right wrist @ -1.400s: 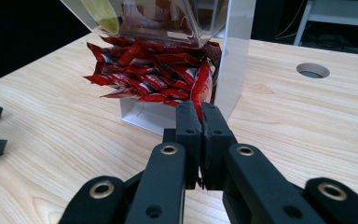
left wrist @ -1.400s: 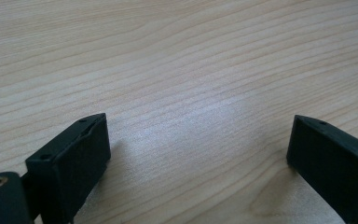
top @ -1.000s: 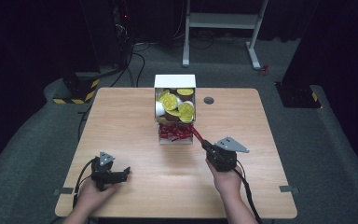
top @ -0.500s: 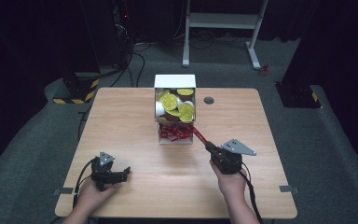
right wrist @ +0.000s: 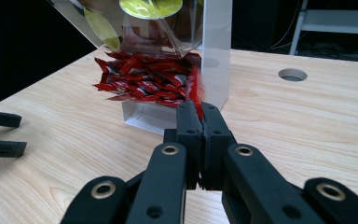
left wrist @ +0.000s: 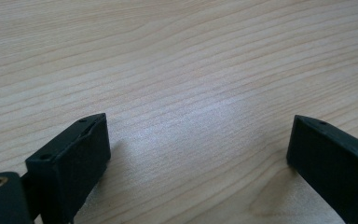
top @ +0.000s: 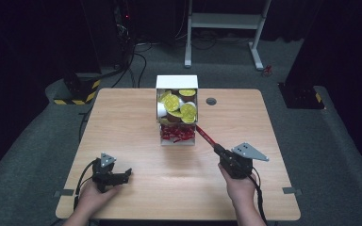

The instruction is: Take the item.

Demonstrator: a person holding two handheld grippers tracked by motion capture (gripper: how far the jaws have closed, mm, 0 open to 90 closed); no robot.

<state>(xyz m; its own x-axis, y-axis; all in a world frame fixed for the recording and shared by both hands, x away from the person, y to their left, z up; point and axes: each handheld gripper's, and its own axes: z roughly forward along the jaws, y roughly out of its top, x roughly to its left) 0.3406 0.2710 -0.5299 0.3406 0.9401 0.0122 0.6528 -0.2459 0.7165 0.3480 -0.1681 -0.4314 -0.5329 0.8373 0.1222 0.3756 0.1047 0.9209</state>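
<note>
Right gripper (right wrist: pixel 200 122): jaws pressed together on one end of a thin red sachet (right wrist: pixel 195 91), which sticks out beyond the tips toward the dispenser. In the high view the same sachet (top: pixel 206 136) spans the gap between the right gripper (top: pixel 218 149) and the lower front of the white dispenser box (top: pixel 176 81); whether its far end is free of the pile, cannot tell.

Left gripper (left wrist: pixel 198 149): jaws wide apart, nothing between them, low over bare table (left wrist: pixel 191 56). In the high view it sits near the front left of the table (top: pixel 122 122), well apart from the box.

Handling, judged: the sachet looks light, flat and flexible, with a glossy wrapper, so probably slippery. It seems to hold its line while held by one end, so it has some stiffness along its length. A pinch across the flat end seam, as now, seems the sensible hold; squeezing the filled middle could burst or crease it.

Containers: the box stands at table centre, with an open front.
- Upper compartment, behind a clear slanted panel: round pods with yellow-green lids (top: pixel 187 111), piled loosely, some brown sides showing.
- Lower tray: a heap of red sachets (right wrist: pixel 144 79), lying crosswise and overhanging the front lip.

Risk, judged: neighbouring sachets lie tangled and may drag out with the held one.
</note>
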